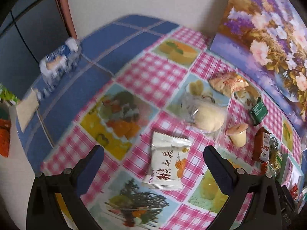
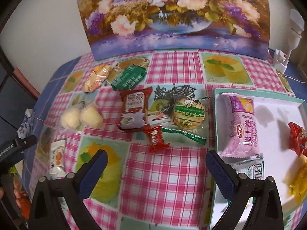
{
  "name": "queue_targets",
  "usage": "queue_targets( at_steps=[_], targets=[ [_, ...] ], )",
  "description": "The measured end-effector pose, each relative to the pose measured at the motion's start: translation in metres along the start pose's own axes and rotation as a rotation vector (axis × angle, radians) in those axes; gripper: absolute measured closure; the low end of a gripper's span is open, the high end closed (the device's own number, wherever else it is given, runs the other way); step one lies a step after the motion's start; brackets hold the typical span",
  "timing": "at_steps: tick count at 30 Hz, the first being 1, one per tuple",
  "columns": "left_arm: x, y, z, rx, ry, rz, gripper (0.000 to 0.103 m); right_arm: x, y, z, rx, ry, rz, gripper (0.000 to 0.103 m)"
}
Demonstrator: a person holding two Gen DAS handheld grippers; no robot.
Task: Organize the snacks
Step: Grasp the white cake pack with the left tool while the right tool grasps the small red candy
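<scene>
Both claws are spread and empty: left gripper (image 1: 153, 153) over the white packet (image 1: 167, 164), right gripper (image 2: 156, 158) low in frame, beside the tray (image 2: 216, 103).

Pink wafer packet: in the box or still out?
In. The pink wafer packet lies on the white floor inside the teal-rimmed box, along its left wall.
</scene>
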State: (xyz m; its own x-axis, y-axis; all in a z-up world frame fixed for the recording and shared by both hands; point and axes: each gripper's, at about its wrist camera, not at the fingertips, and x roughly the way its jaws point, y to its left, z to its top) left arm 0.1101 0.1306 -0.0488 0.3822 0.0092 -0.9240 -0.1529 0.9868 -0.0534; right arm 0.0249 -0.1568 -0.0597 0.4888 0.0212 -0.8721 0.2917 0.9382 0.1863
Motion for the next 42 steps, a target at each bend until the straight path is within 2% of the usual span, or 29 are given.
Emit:
queue_targets(
  at_steps=[12,14,16,19,21,23,26,34,36,42],
  targets=[
    [0.042,-0.012,-0.010,0.010,0.121,0.000,0.001,0.039,0.003,0.009,-0.078,0.023,-0.046,0.001],
    [0.045,-0.013,-0.012,0.016,0.129,0.001,0.003,0.044,0.002,0.010,-0.077,0.034,-0.048,0.008],
    [0.047,-0.015,-0.013,0.023,0.140,-0.001,0.010,0.047,0.003,0.010,-0.084,0.028,-0.060,0.015],
    [0.053,-0.018,-0.013,0.030,0.157,0.004,0.024,0.047,0.005,0.012,-0.104,0.014,-0.063,0.025],
    [0.058,-0.020,-0.014,0.036,0.168,0.009,0.038,0.047,0.007,0.013,-0.112,0.007,-0.061,0.034],
    [0.062,-0.022,-0.017,0.041,0.176,0.013,0.046,0.048,0.009,0.014,-0.128,0.007,-0.073,0.041],
    [0.063,-0.025,-0.017,0.053,0.168,0.013,0.048,0.052,0.011,0.014,-0.140,0.014,-0.073,0.047],
    [0.057,-0.028,-0.015,0.068,0.144,-0.016,0.050,0.054,0.010,0.010,-0.170,0.006,-0.085,0.071],
    [0.051,-0.027,-0.013,0.066,0.134,-0.018,0.050,0.054,0.009,0.010,-0.172,0.002,-0.089,0.074],
    [0.033,-0.023,-0.004,0.054,0.093,-0.032,0.050,0.050,0.001,0.009,-0.147,-0.006,-0.076,0.075]
  ],
)
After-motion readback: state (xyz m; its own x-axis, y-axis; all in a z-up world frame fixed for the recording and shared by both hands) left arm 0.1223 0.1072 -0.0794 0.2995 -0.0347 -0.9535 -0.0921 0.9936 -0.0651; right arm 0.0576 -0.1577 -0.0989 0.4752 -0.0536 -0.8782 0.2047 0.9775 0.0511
